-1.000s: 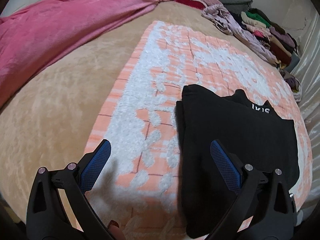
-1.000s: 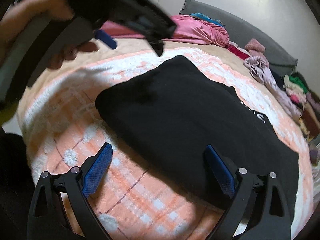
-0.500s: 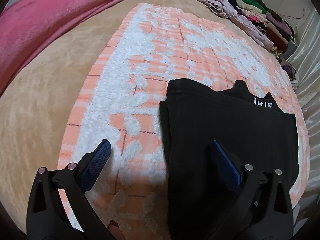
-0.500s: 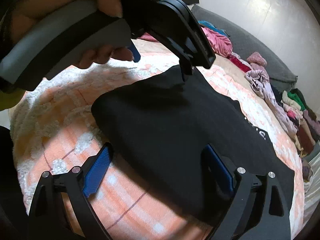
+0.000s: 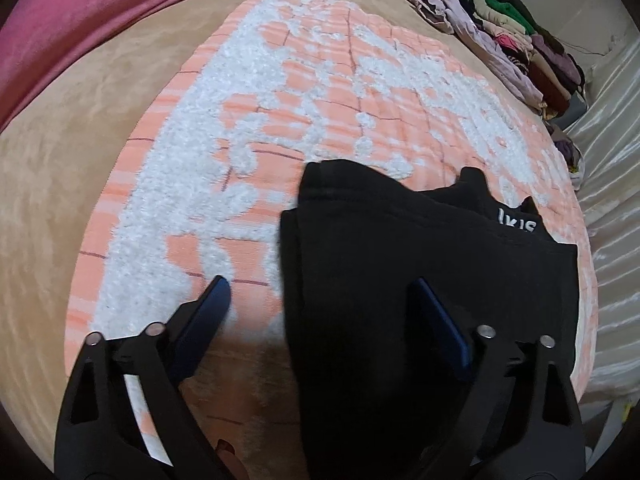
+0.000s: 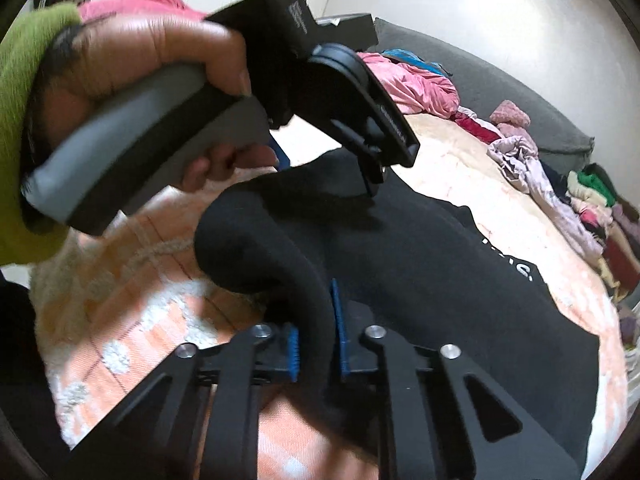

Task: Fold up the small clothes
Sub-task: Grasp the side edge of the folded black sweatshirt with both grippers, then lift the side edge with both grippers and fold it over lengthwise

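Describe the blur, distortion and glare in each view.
Left wrist view: sharp, fisheye bends the peach blanket; the left gripper shades it. Right wrist view: the hand is motion-blurred, the black garment is featureless, glare whitens the wall; the right gripper reads clearly.

I see a matt black knit garment (image 5: 420,264) on a tufted orange-and-white cloth mat (image 5: 280,120), plush tan bedcover (image 5: 80,160) to the left, glossy satin sheet (image 5: 612,184) far right, my grippers' matt plastic, ribbed blue pads (image 6: 338,320).
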`<action>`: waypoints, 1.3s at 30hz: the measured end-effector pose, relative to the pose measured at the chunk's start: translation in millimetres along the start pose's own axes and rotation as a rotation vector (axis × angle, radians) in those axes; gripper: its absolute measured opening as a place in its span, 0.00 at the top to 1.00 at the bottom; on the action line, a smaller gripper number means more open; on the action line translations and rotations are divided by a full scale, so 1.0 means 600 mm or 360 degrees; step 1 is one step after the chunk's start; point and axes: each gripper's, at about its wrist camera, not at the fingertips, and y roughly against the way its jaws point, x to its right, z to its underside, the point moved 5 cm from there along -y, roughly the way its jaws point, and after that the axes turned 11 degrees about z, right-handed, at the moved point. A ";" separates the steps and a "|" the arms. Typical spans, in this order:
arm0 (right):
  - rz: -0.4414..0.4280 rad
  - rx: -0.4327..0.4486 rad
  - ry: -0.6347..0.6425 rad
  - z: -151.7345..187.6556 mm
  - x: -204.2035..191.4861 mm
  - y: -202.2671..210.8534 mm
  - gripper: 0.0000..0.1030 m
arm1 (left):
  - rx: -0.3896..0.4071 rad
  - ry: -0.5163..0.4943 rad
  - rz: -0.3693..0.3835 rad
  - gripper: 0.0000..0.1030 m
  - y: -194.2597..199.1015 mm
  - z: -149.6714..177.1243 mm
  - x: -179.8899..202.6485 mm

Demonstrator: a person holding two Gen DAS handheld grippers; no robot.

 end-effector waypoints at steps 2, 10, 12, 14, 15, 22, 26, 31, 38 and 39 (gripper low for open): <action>-0.0031 0.0017 -0.0052 -0.002 0.007 0.008 0.91 | -0.0011 0.0008 0.0026 0.24 0.000 0.005 0.012; -0.0098 0.0092 -0.0195 -0.003 0.037 0.039 0.93 | 0.0002 -0.0097 -0.0045 0.88 0.011 0.011 0.071; -0.0101 0.0122 -0.0237 -0.003 0.050 0.049 0.93 | 0.0022 -0.0129 -0.0066 0.91 0.020 0.008 0.086; -0.0104 0.0148 -0.0282 -0.002 0.063 0.060 0.93 | 0.0045 -0.0162 -0.0079 0.91 0.031 0.006 0.104; -0.0104 0.0163 -0.0307 -0.002 0.071 0.067 0.93 | 0.0063 -0.0173 -0.0074 0.91 0.038 0.004 0.115; -0.0087 0.0258 -0.0564 0.011 0.159 0.109 0.93 | 0.0155 -0.0241 -0.0011 0.91 0.071 -0.003 0.198; -0.0043 0.0288 -0.0672 0.031 0.203 0.133 0.93 | 0.0173 -0.0306 0.0018 0.91 0.072 -0.004 0.254; 0.0004 0.0296 -0.0800 0.062 0.248 0.152 0.93 | 0.0176 -0.0377 0.0063 0.91 0.059 -0.004 0.331; 0.0055 0.0288 -0.0893 0.106 0.291 0.173 0.94 | 0.0140 -0.0479 0.0100 0.91 0.025 0.010 0.411; 0.0057 0.0283 -0.0910 0.114 0.298 0.175 0.94 | 0.0134 -0.0485 0.0101 0.91 0.020 0.011 0.418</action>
